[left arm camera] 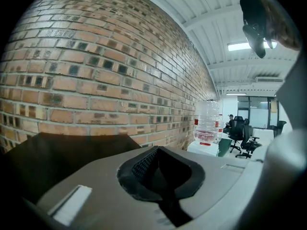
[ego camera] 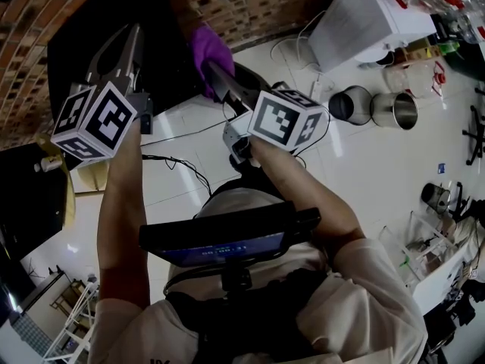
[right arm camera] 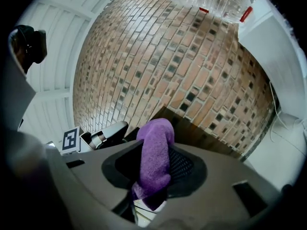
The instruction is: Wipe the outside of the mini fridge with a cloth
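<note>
The mini fridge point(ego camera: 155, 21) is a black box against the brick wall, at the top of the head view. My right gripper point(ego camera: 216, 74) is shut on a purple cloth point(ego camera: 208, 48), which it holds at the fridge's right edge. In the right gripper view the cloth point(right arm camera: 156, 150) stands bunched between the jaws, with the dark fridge point(right arm camera: 194, 128) just beyond. My left gripper point(ego camera: 129, 40) hovers over the fridge, its jaws shut with nothing in them. Past the shut left gripper point(left arm camera: 160, 169), the left gripper view shows the fridge's black top point(left arm camera: 57, 152).
A brick wall point(ego camera: 250, 6) runs behind the fridge. A white water dispenser point(ego camera: 364, 17) stands to the right, its bottle point(left arm camera: 207, 121) showing in the left gripper view. Two metal pots point(ego camera: 394, 108) and loose cables point(ego camera: 182, 165) lie on the white floor.
</note>
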`<state>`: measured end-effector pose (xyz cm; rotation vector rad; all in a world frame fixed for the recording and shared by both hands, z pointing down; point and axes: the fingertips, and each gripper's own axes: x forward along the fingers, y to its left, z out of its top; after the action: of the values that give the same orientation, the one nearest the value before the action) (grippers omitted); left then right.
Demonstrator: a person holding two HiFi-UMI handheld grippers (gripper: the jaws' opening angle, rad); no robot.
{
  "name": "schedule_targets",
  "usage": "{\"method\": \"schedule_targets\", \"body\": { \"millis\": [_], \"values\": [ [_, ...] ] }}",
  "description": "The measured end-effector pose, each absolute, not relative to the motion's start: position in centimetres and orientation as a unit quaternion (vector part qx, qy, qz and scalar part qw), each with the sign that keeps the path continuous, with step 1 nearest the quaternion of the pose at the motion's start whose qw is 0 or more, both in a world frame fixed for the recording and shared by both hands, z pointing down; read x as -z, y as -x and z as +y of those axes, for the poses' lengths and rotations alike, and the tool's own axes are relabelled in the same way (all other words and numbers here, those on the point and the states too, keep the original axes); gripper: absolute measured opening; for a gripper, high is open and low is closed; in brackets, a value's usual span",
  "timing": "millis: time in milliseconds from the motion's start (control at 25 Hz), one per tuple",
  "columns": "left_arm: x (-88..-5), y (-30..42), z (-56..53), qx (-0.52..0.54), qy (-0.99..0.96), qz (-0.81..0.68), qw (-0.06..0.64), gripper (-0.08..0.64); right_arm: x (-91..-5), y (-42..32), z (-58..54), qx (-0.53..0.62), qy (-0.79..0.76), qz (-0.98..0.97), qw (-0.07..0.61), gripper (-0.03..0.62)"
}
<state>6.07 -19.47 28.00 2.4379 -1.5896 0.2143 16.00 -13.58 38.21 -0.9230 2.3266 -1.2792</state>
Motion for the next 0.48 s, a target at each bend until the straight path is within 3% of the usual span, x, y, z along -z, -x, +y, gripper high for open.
{"method": "schedule_targets", "body": {
  "millis": [480],
  "values": [
    [-27.8, -6.1, -19.5, -0.07, -0.83, -0.542, 0.112, 0.011, -43.2, -15.9, -14.0, 0.459, 0.35, 0.807, 0.123, 0.13]
  ]
}}
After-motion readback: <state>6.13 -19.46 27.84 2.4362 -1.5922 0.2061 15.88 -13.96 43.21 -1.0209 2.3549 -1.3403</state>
